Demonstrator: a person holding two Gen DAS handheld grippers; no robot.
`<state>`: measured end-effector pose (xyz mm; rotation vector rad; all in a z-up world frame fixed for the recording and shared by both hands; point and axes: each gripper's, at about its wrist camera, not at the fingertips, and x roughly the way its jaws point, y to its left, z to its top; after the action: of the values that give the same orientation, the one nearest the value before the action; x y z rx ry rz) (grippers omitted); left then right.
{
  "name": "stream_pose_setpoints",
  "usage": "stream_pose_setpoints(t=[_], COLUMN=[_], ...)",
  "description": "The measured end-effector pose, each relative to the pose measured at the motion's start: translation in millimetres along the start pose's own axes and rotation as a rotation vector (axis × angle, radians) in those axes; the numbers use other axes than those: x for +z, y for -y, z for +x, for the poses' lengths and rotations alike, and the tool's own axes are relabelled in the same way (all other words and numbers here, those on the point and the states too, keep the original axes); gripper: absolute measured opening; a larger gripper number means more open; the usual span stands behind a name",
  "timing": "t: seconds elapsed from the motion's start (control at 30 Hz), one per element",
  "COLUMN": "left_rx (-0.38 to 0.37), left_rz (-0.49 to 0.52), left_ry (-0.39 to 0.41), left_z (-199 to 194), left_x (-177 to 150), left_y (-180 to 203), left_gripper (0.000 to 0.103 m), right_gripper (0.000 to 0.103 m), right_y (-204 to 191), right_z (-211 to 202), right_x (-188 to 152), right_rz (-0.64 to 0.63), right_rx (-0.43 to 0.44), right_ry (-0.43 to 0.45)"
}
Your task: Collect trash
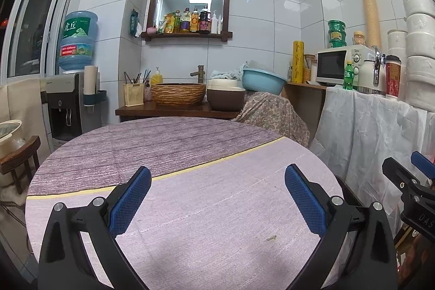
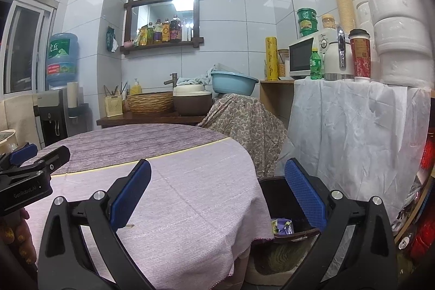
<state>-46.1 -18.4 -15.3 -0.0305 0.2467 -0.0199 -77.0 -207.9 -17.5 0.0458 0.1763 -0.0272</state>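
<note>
My left gripper (image 1: 217,197) is open and empty over the round table (image 1: 190,148) with its lilac cloth. A tiny brown scrap (image 1: 271,237) lies on the cloth near its right finger; it also shows in the right wrist view (image 2: 130,225). My right gripper (image 2: 217,195) is open and empty, above the table's right edge and a dark bin (image 2: 274,197) on the floor. A crumpled purple and yellow wrapper (image 2: 282,226) lies inside the bin. The right gripper (image 1: 407,189) shows at the right in the left wrist view; the left gripper (image 2: 30,170) shows at the left in the right wrist view.
A white-draped counter (image 2: 353,132) stands right with a microwave (image 2: 301,59), a green bottle (image 2: 315,67) and cups. A cloth-covered object (image 2: 244,127) sits behind the bin. A sink shelf (image 1: 176,108), a water dispenser (image 1: 68,105) and a stool (image 1: 19,156) lie beyond.
</note>
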Motion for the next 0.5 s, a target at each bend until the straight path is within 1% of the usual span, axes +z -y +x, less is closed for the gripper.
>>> stream_pose_setpoints(t=[0.5], left_rx=[-0.005], left_rz=[0.003], left_ry=[-0.005], left_z=[-0.3], left_x=[0.6], left_y=[5.0], left_gripper=[0.098], right_gripper=[0.097], right_y=[-2.1], right_z=[2.4], right_x=[-0.6], right_rz=[-0.001], right_rx=[-0.007], right_ry=[-0.013])
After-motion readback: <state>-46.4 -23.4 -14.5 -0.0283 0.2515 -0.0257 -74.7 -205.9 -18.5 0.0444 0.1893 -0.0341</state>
